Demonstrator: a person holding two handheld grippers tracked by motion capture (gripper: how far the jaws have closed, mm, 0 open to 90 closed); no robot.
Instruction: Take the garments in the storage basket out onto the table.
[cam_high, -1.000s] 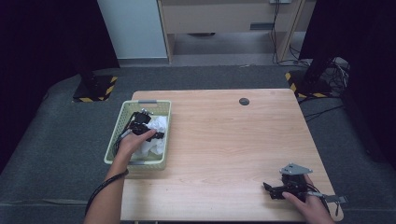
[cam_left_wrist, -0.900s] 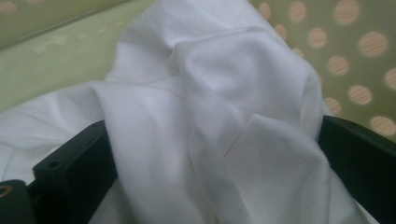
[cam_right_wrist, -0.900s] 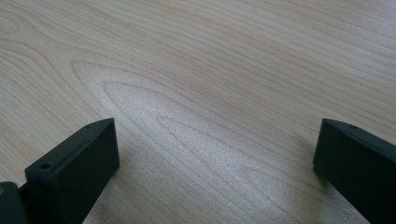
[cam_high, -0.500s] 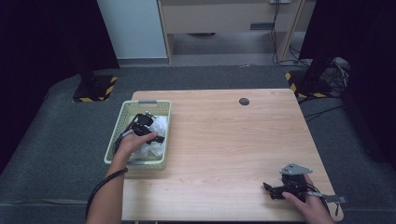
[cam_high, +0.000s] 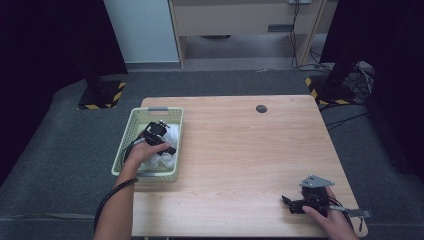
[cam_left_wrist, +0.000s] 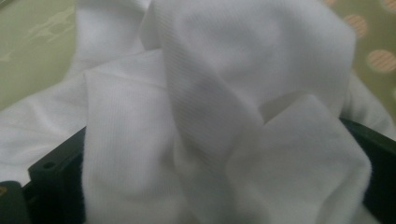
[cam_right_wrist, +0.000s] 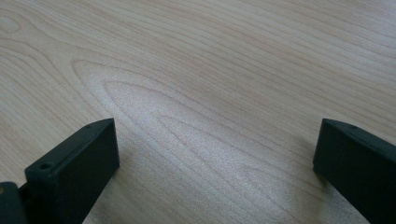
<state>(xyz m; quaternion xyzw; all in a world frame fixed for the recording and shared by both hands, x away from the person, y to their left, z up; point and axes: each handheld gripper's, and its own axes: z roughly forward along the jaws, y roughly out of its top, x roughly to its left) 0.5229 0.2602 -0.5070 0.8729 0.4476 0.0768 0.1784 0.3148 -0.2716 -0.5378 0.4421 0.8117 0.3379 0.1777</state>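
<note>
A lab-like recording room: a lone wooden table (cam_high: 235, 165) on grey carpet (cam_high: 60, 150), hazard-taped stand bases (cam_high: 100, 95), loose cables (cam_high: 360, 75).

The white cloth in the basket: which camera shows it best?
The left gripper view: the white cloth is close up, folds and weave plain, bunched between the jaws. The high view shows it small in the basket, partly under the left gripper. The right gripper view faces bare table.
</note>
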